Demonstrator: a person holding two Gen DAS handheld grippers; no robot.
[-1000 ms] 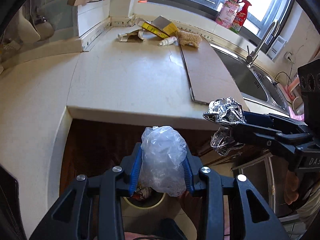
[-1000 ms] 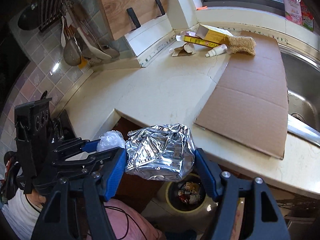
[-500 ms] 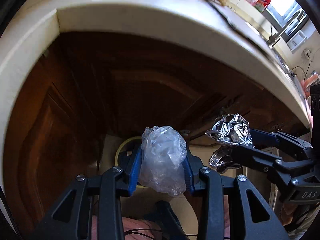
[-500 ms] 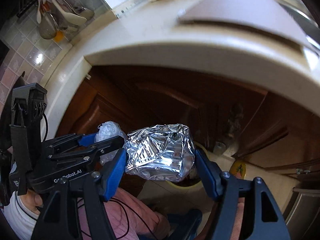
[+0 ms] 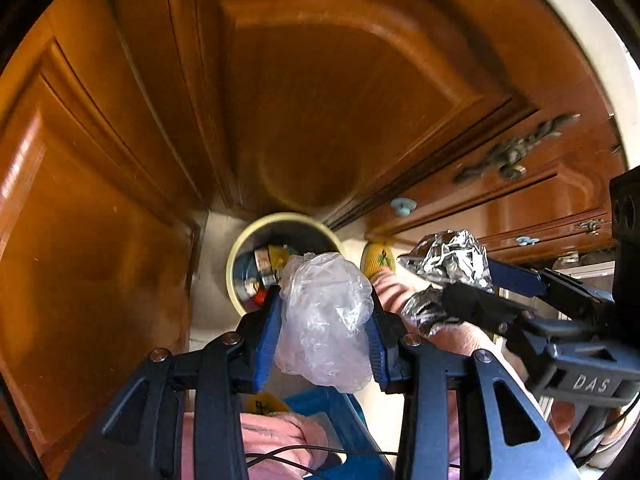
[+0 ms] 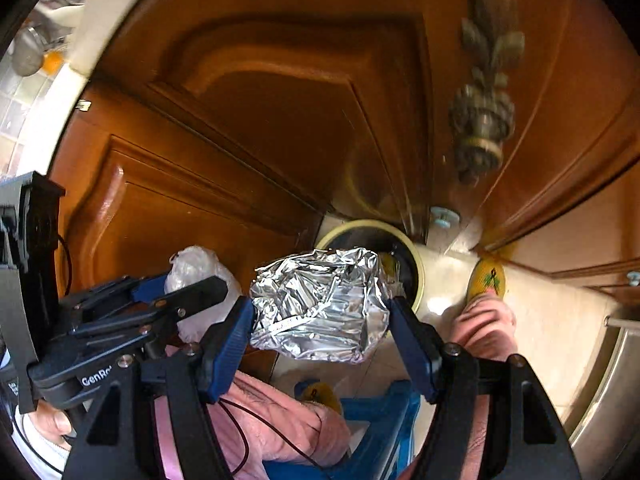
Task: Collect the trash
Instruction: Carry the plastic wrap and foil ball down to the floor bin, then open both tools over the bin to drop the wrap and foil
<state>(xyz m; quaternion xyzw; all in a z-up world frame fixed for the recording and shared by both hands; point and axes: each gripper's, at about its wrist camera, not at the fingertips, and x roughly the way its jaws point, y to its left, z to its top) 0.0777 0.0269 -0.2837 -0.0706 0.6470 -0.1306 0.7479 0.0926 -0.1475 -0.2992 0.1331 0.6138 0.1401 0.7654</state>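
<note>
My left gripper is shut on a crumpled clear plastic bag; it also shows in the right wrist view. My right gripper is shut on a ball of crumpled aluminium foil, which also shows in the left wrist view. Both point down at a round trash bin with a cream rim on the floor, holding several bits of trash. In the right wrist view the bin lies just beyond the foil, partly hidden by it.
Brown wooden cabinet doors stand right behind the bin, with an ornate metal handle and small blue knobs. The person's pink trousers, yellow slippers and a blue stool are below. The counter edge is overhead.
Both grippers have dropped from counter height and tilted down toward the bin, still holding the bag and the foil. The countertop has left view; cabinet doors and bin now fill it.
</note>
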